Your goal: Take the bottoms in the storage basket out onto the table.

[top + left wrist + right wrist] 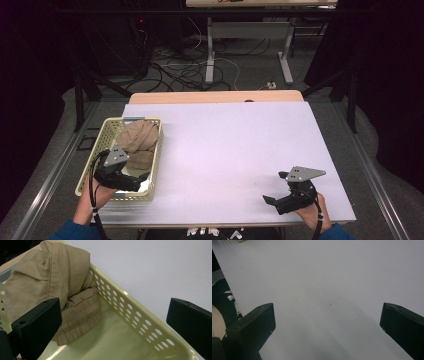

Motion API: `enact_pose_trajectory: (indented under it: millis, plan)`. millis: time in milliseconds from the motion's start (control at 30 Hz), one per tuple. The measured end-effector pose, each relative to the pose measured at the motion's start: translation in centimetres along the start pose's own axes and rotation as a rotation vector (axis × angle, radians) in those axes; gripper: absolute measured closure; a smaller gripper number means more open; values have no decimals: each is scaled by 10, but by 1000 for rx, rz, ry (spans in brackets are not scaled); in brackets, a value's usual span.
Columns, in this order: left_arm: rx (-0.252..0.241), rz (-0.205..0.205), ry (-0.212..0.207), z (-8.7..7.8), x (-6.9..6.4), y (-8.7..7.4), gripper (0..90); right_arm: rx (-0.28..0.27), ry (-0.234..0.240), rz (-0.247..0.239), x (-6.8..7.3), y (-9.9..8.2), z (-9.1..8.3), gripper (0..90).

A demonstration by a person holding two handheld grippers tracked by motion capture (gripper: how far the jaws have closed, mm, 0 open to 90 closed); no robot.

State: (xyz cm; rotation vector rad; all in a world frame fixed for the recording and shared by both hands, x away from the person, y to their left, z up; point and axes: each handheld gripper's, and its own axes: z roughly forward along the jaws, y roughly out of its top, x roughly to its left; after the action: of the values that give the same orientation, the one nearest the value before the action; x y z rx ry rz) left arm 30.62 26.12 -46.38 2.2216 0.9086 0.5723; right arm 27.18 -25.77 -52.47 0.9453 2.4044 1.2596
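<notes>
A crumpled tan cloth [140, 140] lies in the far half of a pale yellow perforated basket [157, 155] at the table's left. My left gripper [140, 180] hovers open over the basket's near end. In the left gripper view the cloth [50, 277] bulges just past the left jaw. The basket wall [130, 312] runs between the jaws, and the gripper [113, 322] holds nothing. My right gripper [275, 187] is open above the table's near right corner. Its own view shows the gripper [327, 325] over bare white tabletop [324, 277].
The white table [230, 150] stretches between the basket and the right gripper. A wooden strip [215, 96] borders its far edge. Beyond it are cables on the floor [175, 65] and the legs of another desk [210, 50].
</notes>
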Motion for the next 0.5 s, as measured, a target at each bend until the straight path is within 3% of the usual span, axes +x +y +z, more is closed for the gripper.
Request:
enact_pose_trajectory:
  millis: [367,500]
  plan:
    - [16,19,12,2,8,11,0,-1,4,8,0,0,0,0]
    - [12,7,11,3,12,14,0,0,3,5,0,0,0,0]
